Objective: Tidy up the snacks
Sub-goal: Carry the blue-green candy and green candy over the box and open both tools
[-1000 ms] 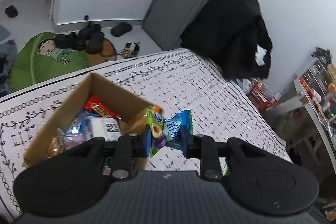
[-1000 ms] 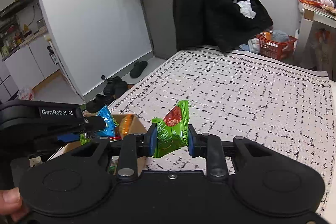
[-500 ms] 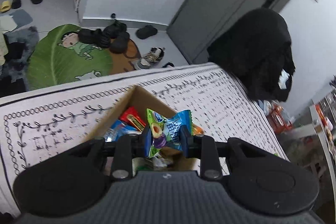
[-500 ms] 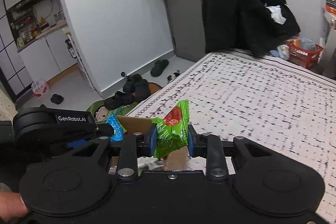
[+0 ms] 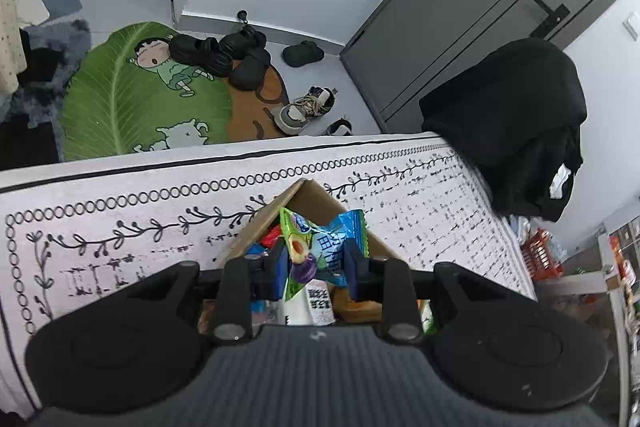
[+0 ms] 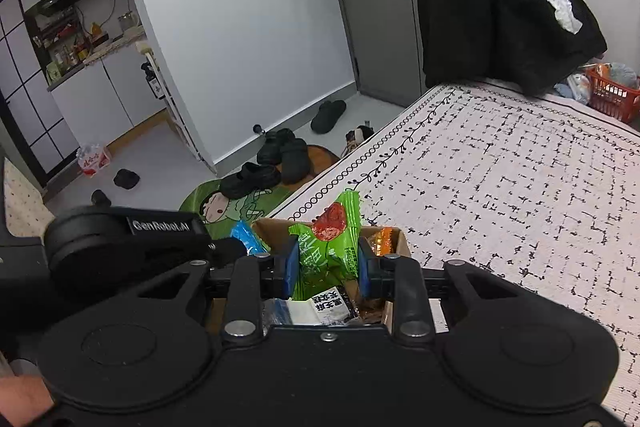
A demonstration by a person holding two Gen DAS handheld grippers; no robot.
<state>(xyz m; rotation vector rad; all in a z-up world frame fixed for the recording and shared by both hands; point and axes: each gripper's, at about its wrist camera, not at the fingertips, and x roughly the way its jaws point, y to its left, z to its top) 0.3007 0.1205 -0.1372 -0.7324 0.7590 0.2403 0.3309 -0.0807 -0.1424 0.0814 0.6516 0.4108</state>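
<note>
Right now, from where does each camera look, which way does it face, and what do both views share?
Left wrist: sits on the left gripper, facing down over the blue snack packet it grips into the cardboard box.
Right wrist: sits on the right gripper, facing the same box past the green snack packet; the left gripper and a bit of hand show.
Shared: box, patterned cloth, black jacket, shoes.

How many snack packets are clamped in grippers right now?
2: blue-green packet in left hand-held gripper, green packet in right hand-held gripper. More lie in the cardboard box.
</note>
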